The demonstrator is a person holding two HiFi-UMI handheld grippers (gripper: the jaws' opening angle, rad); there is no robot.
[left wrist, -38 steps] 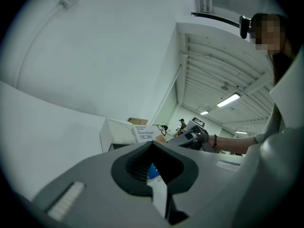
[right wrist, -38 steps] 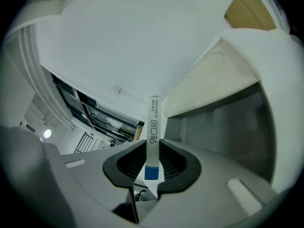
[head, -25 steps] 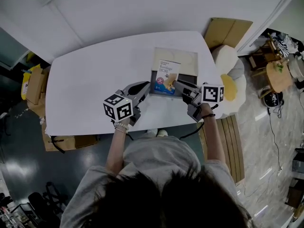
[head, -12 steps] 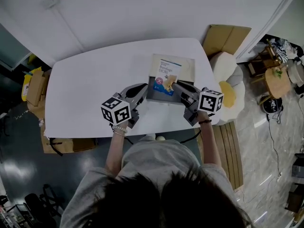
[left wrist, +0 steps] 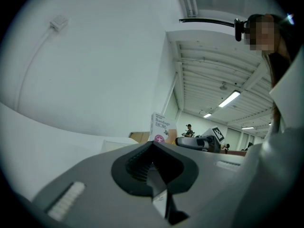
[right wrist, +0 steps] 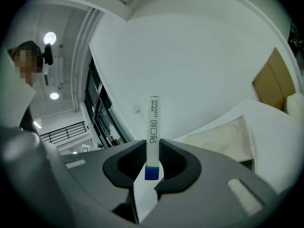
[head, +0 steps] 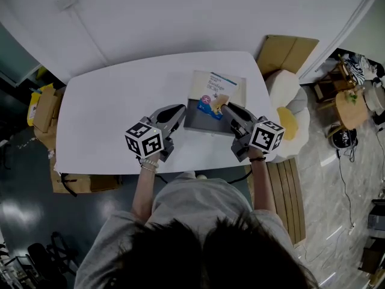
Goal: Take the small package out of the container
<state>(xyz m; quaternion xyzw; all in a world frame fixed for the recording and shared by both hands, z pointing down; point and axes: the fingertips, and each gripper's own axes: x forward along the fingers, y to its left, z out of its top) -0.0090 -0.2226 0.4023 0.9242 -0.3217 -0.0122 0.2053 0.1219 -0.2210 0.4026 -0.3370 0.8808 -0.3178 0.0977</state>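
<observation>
While you look down through the head view, your right gripper (head: 226, 108) holds the small package (head: 215, 93) upright above the grey container (head: 201, 126) on the white table (head: 108, 107). Your left gripper (head: 180, 114) sits at the container's left edge, most likely to stop it lifting along with the package. Through the left gripper view, its jaws are closed on a thin pale strip; it looks like the container's wall, though the close angle leaves that unsure. Through the right gripper view, the jaws pinch the package edge-on near its blue lower end, clamped across the flat faces so it stands straight.
</observation>
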